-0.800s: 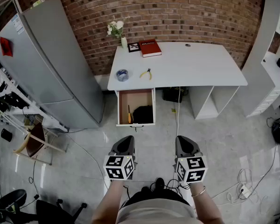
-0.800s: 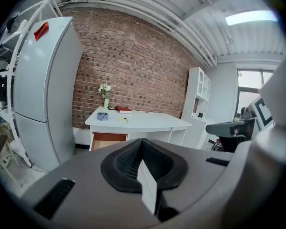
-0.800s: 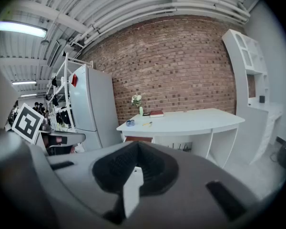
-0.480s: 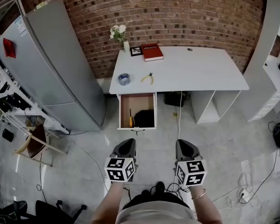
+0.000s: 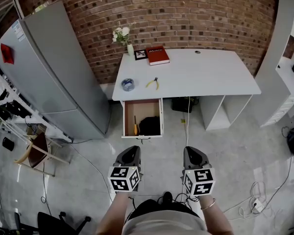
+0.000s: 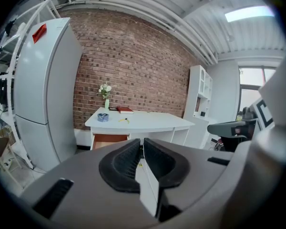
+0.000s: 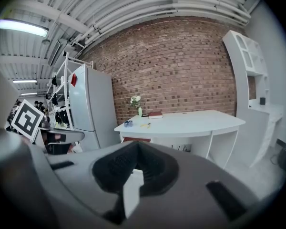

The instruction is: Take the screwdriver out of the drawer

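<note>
The white desk stands against the brick wall, and its drawer under the left end is pulled open. An orange-handled screwdriver lies along the drawer's left side, beside a black object. My left gripper and right gripper hover side by side over the floor, well short of the drawer, both pointing toward it. In the left gripper view the left gripper has its pads almost together with nothing between them. The right gripper in its own view is shut and empty too.
A tall grey fridge stands left of the desk. On the desk lie yellow pliers, a blue tape roll, a red book and a flower vase. White shelving is at the right; cables trail on the floor.
The head view has shifted slightly, so the desk and drawer sit a little lower in the picture. Both grippers stay side by side and empty.
</note>
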Available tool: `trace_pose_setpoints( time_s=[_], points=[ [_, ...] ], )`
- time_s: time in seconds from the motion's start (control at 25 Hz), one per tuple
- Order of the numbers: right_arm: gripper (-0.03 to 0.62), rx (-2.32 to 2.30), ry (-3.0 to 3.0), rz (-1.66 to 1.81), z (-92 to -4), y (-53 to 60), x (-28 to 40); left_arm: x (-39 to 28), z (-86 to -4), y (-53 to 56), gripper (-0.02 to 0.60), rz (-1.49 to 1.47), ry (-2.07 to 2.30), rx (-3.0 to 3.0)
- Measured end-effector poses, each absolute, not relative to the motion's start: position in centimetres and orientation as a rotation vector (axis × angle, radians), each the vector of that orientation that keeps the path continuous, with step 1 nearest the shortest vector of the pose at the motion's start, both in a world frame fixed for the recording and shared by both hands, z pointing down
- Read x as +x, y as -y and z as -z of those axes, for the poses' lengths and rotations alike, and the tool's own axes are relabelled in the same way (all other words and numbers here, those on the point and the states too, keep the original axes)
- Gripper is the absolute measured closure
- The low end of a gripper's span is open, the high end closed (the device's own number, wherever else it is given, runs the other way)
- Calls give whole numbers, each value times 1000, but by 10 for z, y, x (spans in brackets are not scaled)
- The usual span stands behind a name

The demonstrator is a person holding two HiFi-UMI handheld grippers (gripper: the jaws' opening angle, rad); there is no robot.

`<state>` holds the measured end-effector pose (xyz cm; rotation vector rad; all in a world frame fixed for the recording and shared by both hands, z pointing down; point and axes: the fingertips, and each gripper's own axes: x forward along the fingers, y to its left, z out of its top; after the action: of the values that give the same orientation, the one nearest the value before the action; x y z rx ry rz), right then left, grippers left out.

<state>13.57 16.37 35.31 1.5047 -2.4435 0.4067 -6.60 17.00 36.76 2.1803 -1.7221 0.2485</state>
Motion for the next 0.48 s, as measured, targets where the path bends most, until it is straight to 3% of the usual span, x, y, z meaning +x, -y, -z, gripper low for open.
trace_pose_setpoints(
  time_s=[0.48],
  points=[
    [592,1502,2449,-423,-355,-159,150,-62,-369,-167,465,-240,1750,2140]
  ],
)
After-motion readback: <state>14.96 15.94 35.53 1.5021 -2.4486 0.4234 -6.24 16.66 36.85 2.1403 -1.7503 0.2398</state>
